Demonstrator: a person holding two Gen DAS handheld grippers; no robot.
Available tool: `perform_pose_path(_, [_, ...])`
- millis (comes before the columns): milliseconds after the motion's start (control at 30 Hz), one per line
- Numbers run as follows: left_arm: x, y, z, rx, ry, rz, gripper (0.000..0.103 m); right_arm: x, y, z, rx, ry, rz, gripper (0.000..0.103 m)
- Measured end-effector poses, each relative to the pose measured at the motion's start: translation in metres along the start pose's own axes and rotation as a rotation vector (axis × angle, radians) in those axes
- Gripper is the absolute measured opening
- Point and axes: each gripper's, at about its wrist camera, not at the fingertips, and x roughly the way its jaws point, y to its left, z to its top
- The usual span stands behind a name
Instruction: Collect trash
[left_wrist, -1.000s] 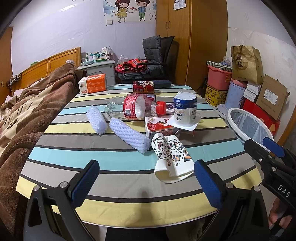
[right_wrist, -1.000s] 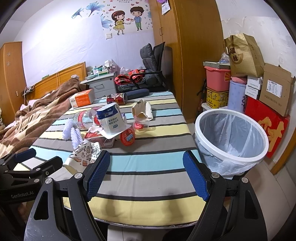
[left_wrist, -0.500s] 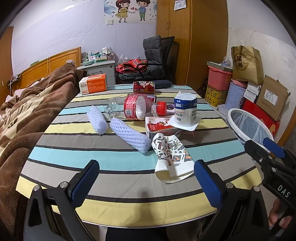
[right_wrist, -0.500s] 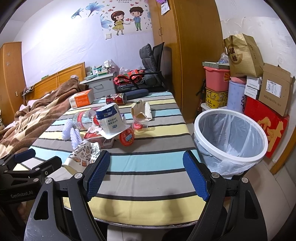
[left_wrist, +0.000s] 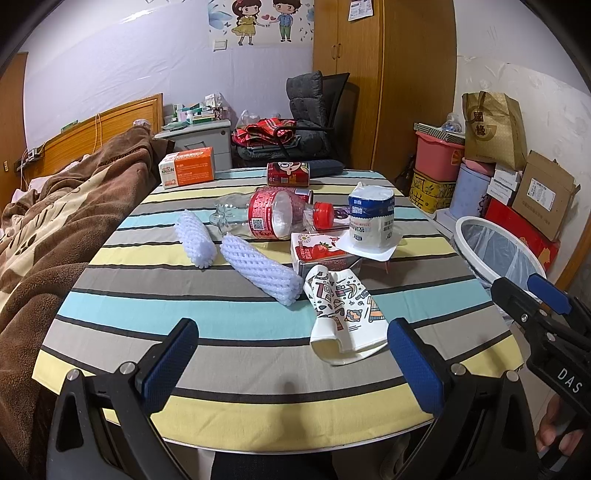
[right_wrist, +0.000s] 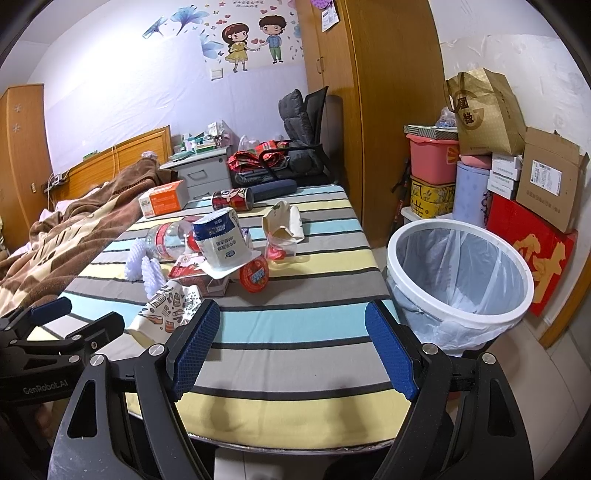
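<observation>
Evidently nothing had been picked up: the left gripper (left_wrist: 291, 354) and the right gripper (right_wrist: 291, 347) both hung at the near edge of the round table with the striped cloth (left_wrist: 229, 398), jaws spread wide and holding nothing.

The trash lay clustered mid-table, and the white plastic bin lined with a clear bag (right_wrist: 461, 273) stood on the floor just off the table's right side. Nearest the left gripper lay the flattened paper cup with cartoon print (left_wrist: 341, 314), which looked light and limp; a pinch across its crushed open rim would probably hold best. Touching it was the long white foam fruit net (left_wrist: 260, 269), soft and springy, easy to squeeze anywhere, with a shorter white foam net (left_wrist: 195, 240) further back. The clear plastic bottle with a red label and red cap (left_wrist: 266, 218) lay on its side; it seemed empty, smooth and prone to roll, so its neck was likely the safer hold. The small red strawberry-printed carton (left_wrist: 314, 254) would be stiff but crushable, and an upturned white and blue yoghurt tub (left_wrist: 369, 221) sat on its edge.

Legible writing was scarce: "KAWAIN" appeared to run along the orange and white tissue box (left_wrist: 188, 171), "DAS" showed on the right gripper's body and "GenRobot.AI" on the left one's. Print on the tub was too small to read.
</observation>
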Motion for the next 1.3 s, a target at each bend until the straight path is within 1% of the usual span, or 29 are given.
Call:
perform_pose_path(433, [-0.001,0.001,0.000,0.000,0.002,-0.001,0.103,0.000,0.000,0.001,0.000,0.000,0.000,0.083])
perform_pose_path(800, [0.005,-0.001,0.001,0.006,0.021,-0.011,0.103,0.004,0.002,0.005,-0.007,-0.004,0.003,0.083])
perform_pose_path(900, [0.010,0.000,0.002,-0.002,0.029,-0.032,0.103,0.009,0.003,0.010,-0.018,-0.012,0.015,0.083])
perform_pose_path(933, [0.015,0.000,0.001,-0.005,0.044,-0.042,0.103,0.011,0.004,0.012,-0.024,-0.011,0.019,0.083])
perform_pose_path(1033, [0.028,-0.001,-0.001,-0.012,0.082,-0.073,0.099,0.024,0.005,0.020,-0.035,-0.017,0.047,0.083])
perform_pose_path(1067, [0.033,-0.002,-0.001,-0.011,0.097,-0.079,0.095,0.029,0.006,0.022,-0.039,-0.010,0.061,0.083])
perform_pose_path(1133, [0.042,-0.004,-0.001,-0.005,0.116,-0.081,0.092,0.041,0.008,0.027,-0.048,-0.009,0.093,0.083])
perform_pose_path(1200, [0.052,-0.005,-0.001,-0.014,0.153,-0.095,0.088,0.052,0.010,0.030,-0.055,0.015,0.107,0.083])
perform_pose_path(1267, [0.060,-0.003,-0.001,-0.036,0.176,-0.124,0.079,0.063,0.012,0.035,-0.057,0.027,0.145,0.082])
perform_pose_path(1300, [0.063,-0.001,-0.002,-0.044,0.184,-0.127,0.078,0.066,0.014,0.037,-0.053,0.037,0.161,0.082])
